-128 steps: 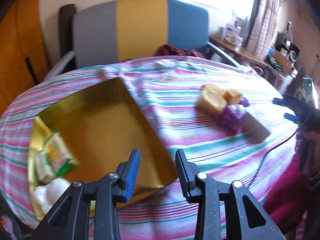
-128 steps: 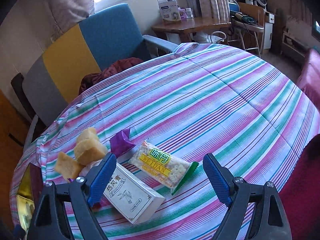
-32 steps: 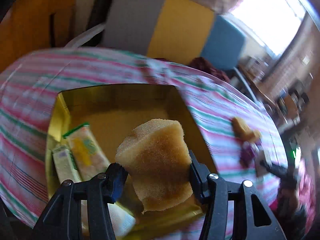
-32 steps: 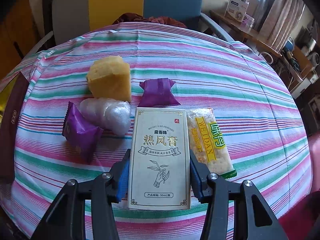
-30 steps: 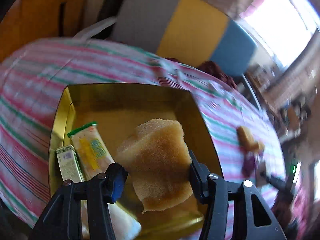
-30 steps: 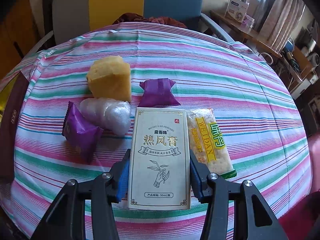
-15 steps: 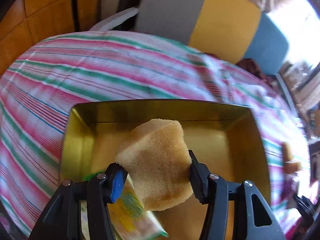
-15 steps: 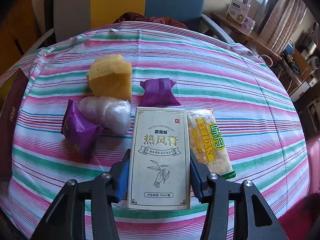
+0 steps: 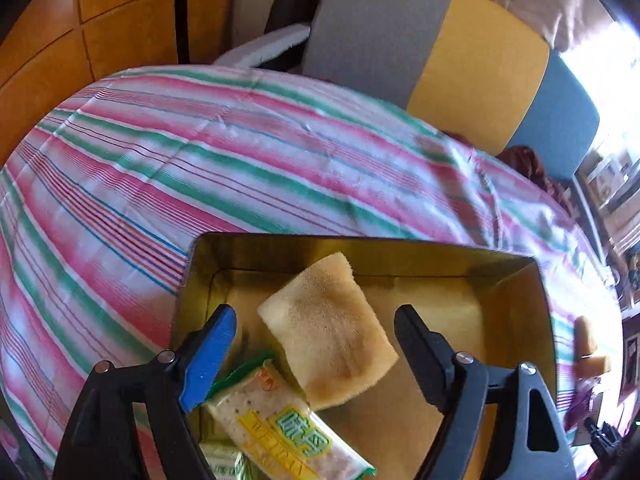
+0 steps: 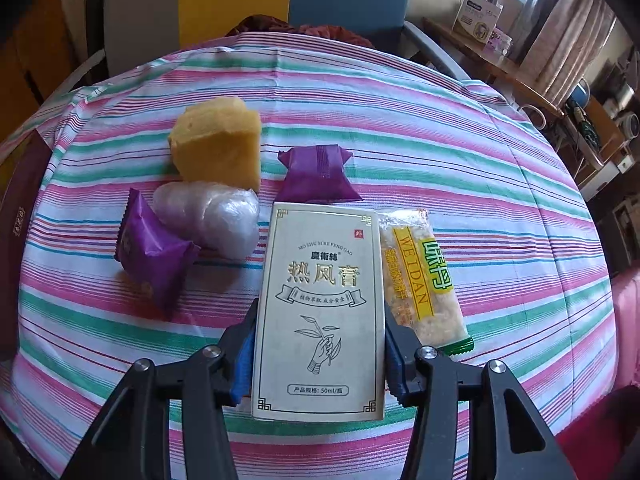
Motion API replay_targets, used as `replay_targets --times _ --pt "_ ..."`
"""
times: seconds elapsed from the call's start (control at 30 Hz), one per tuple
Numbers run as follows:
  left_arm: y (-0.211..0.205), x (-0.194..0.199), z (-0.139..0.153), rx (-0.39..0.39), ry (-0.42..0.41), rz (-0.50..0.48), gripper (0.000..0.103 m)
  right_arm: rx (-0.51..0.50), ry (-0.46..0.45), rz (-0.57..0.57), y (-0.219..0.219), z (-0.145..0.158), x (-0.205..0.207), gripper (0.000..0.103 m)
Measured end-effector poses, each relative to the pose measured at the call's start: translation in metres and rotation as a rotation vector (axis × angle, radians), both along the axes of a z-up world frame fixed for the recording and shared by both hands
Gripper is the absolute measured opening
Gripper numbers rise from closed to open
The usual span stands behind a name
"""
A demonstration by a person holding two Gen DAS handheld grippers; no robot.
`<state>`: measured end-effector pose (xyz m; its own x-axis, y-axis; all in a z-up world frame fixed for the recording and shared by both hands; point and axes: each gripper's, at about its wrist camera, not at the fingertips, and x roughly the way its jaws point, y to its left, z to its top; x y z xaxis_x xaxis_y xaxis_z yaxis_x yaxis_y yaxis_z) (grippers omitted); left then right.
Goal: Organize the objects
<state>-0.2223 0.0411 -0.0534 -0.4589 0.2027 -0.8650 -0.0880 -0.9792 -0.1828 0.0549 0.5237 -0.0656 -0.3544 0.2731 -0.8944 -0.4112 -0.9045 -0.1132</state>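
Observation:
In the left wrist view my left gripper (image 9: 316,320) is open over a gold tin box (image 9: 516,268). A tan sponge cake piece (image 9: 328,332) lies loose between the jaws inside the box, beside a green-and-yellow snack bar packet (image 9: 280,428). In the right wrist view my right gripper (image 10: 320,344) is shut on a cream carton with Chinese lettering (image 10: 320,312). On the striped cloth around it lie a yellow cake piece (image 10: 216,144), a clear-wrapped bun (image 10: 212,220), two purple packets (image 10: 152,256) (image 10: 316,176) and a Weidan snack bar (image 10: 420,280).
The round table has a striped cloth (image 9: 160,168). A grey, yellow and blue chair (image 9: 440,48) stands behind it. Another cake piece (image 9: 592,348) lies on the cloth right of the box. A dark box lid (image 10: 16,208) sits at the left edge of the right wrist view.
My left gripper has opened and let go of the sponge cake piece, which now lies in the gold box. The right gripper stays shut on the carton.

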Motion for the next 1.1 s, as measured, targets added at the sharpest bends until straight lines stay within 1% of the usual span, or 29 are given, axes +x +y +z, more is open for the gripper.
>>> replay_targets --times 0.07,0.13,0.2,0.27,0.4,0.57,0.63,0.77,0.83,0.9,1.03,1.1 --pt "-0.003 0.012 0.013 -0.001 0.038 -0.001 0.082 0.001 0.002 -0.001 0.000 0.000 0.000 0.052" --pt "-0.006 0.028 0.026 -0.018 0.080 0.008 0.082 0.000 0.001 -0.002 -0.001 0.000 0.000 0.052" --pt "-0.007 0.049 0.037 -0.042 0.123 0.005 0.082 -0.007 0.002 -0.007 0.001 0.000 0.001 0.052" --pt "-0.004 0.078 0.047 -0.080 0.182 -0.014 0.082 -0.029 0.005 -0.017 0.003 0.000 0.001 0.053" --pt "0.006 0.124 0.055 -0.120 0.254 -0.075 0.082 -0.044 0.015 -0.034 0.006 0.002 0.002 0.053" --pt "0.019 0.168 0.060 -0.101 0.306 -0.148 0.082 -0.043 0.044 -0.041 0.007 0.007 0.005 0.053" --pt "0.026 0.180 0.060 -0.116 0.325 -0.155 0.081 -0.037 0.042 -0.037 0.007 0.007 0.005 0.053" --pt "0.036 0.192 0.057 -0.109 0.303 -0.166 0.080 -0.013 0.041 -0.020 0.002 0.007 0.004 0.052" --pt "0.039 0.195 0.054 -0.098 0.287 -0.169 0.074 -0.005 0.041 -0.014 0.000 0.007 0.003 0.052" --pt "0.042 0.198 0.052 -0.092 0.279 -0.183 0.072 -0.002 0.041 -0.012 0.000 0.007 0.004 0.052" --pt "0.047 0.205 0.051 -0.110 0.280 -0.193 0.072 0.005 0.042 -0.013 -0.001 0.008 0.005 0.052" --pt "0.047 0.206 0.051 -0.101 0.274 -0.195 0.072 0.010 0.041 -0.013 -0.001 0.008 0.005 0.052"
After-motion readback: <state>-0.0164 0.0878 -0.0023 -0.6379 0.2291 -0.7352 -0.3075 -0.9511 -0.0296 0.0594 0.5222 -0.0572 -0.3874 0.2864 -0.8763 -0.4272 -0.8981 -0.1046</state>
